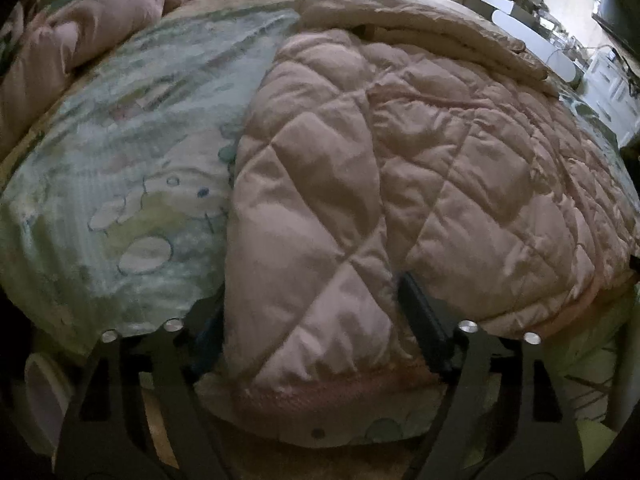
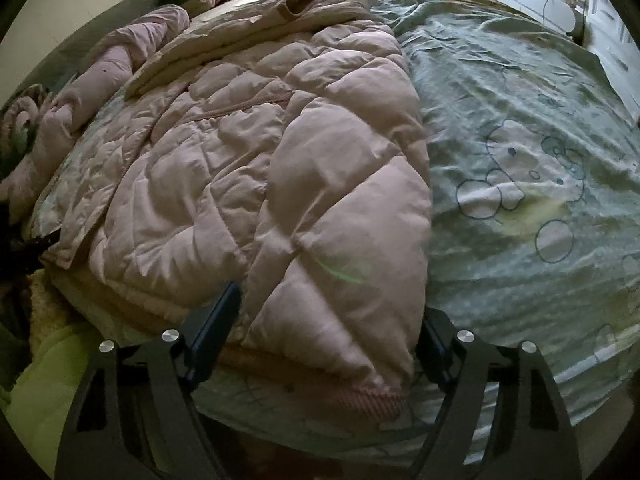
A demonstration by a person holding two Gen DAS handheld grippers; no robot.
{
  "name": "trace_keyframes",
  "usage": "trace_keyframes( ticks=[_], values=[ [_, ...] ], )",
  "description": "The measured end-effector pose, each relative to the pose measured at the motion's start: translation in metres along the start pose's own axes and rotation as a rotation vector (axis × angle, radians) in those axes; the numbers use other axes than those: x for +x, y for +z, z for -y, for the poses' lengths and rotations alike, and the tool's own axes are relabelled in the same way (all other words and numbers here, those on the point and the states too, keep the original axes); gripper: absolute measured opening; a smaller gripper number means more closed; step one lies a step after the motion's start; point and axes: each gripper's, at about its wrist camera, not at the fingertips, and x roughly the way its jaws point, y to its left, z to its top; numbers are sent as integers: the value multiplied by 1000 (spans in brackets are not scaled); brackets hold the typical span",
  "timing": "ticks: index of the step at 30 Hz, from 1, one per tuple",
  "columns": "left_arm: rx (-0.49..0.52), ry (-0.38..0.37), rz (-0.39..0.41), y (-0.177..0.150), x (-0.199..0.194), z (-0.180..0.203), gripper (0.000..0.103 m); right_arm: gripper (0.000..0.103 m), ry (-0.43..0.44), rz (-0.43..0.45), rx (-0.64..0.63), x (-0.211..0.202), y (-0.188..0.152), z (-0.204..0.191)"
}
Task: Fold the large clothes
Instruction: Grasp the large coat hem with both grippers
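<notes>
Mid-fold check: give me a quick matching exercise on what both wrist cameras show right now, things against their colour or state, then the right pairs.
Things:
1. quilted jacket
2. bedsheet
3. left gripper
4. rolled pink bedding

Descriptions:
A. pale green with a cartoon print
B. open, jaws either side of the jacket's hem
C. pink, spread flat on the bed
D. bunched along the bed's far left edge

Pairs: 1-C, 2-A, 3-B, 4-D
</notes>
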Motion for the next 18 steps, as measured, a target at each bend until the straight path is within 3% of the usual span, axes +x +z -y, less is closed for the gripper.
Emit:
trace_keyframes(
  ticks=[2,4,7,9,11,14,18],
  values=[
    [-21,-19,-7,-1,2,-3,74,72,12,2,12,1,-2,0],
    [-25,-22,-10,0,3,-4,74,60,10,8,-16,-3,-2,-6],
    [-21,-33,-12,0,4,-4,69,53,-9,5,-68,-7,-1,-14],
    [-17,-43,-8,-1,2,-3,63,52,-18,2,-80,-6,0,-16],
    [-6,-48,1,-2,0,-1,49,51,-18,2,-74,-6,-1,-16],
    [19,-38,22,-1,-7,6,28,34,-20,29,-108,-12,-1,-23],
    [21,-48,40,5,-17,9,17,22,-54,63,-191,-21,0,-39]
  ],
)
